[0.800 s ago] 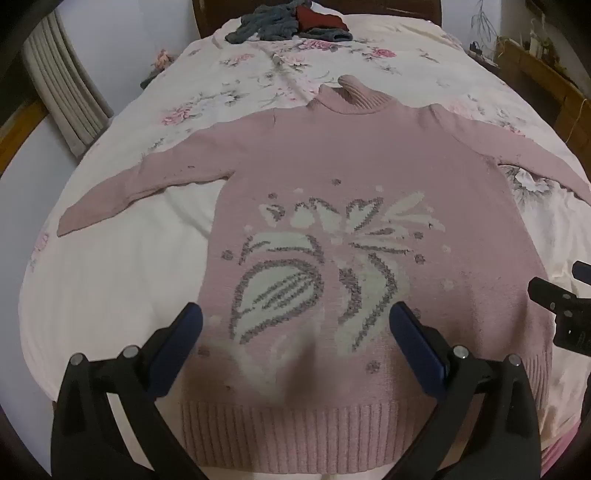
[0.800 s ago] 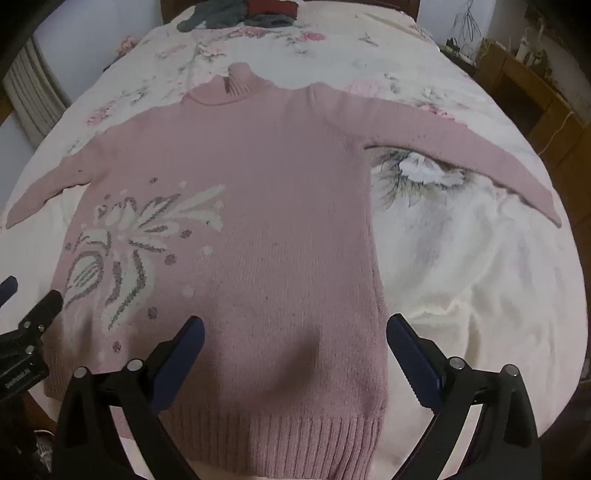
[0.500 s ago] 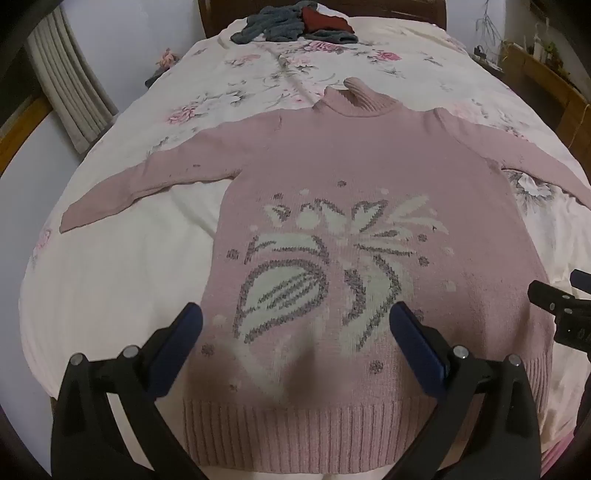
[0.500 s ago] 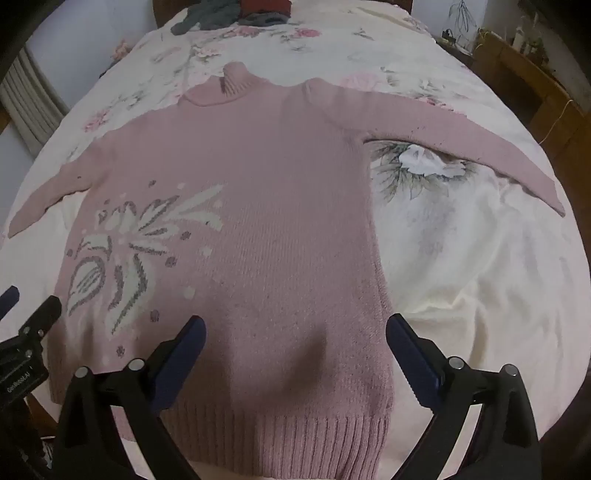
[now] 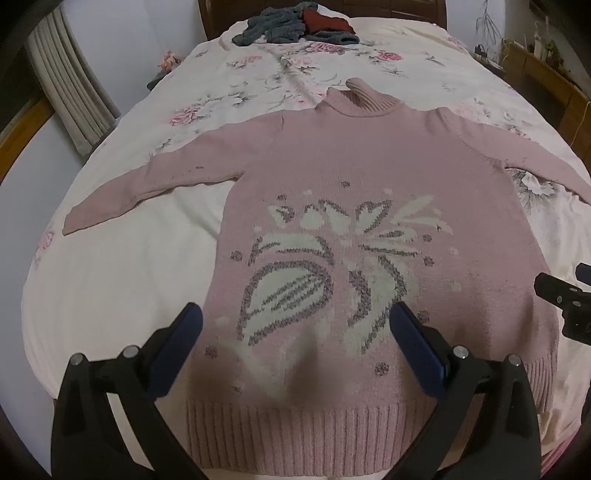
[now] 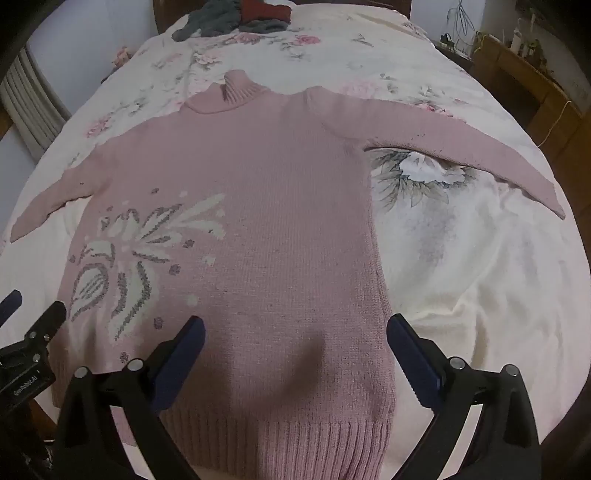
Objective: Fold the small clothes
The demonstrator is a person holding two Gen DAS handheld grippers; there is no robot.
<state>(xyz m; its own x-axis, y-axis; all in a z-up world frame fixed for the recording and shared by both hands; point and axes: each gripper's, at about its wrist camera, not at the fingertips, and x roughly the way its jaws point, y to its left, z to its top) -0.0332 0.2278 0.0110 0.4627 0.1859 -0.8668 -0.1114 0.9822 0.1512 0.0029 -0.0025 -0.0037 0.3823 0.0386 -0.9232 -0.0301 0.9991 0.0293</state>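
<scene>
A pink turtleneck sweater (image 5: 369, 158) with a white and grey leaf pattern lies flat and face up on the bed, both sleeves spread out sideways, ribbed hem nearest me. My left gripper (image 5: 295, 317) hovers open above the lower left of the sweater, over the pattern, holding nothing. In the right wrist view the same sweater (image 6: 280, 206) fills the middle. My right gripper (image 6: 295, 328) is open above the sweater's lower right part, near its side seam, empty. Each gripper shows at the edge of the other's view.
The bed has a cream floral sheet (image 5: 122, 280). A heap of grey and red clothes (image 5: 295, 22) lies at the far end by the wooden headboard. A curtain (image 5: 70, 85) hangs at the left. Wooden furniture (image 6: 535, 88) stands to the right of the bed.
Both views have slid slightly back and up from the sweater, so it sits a little lower and farther in frame. Both grippers stay open and empty; the sweater has not moved.
</scene>
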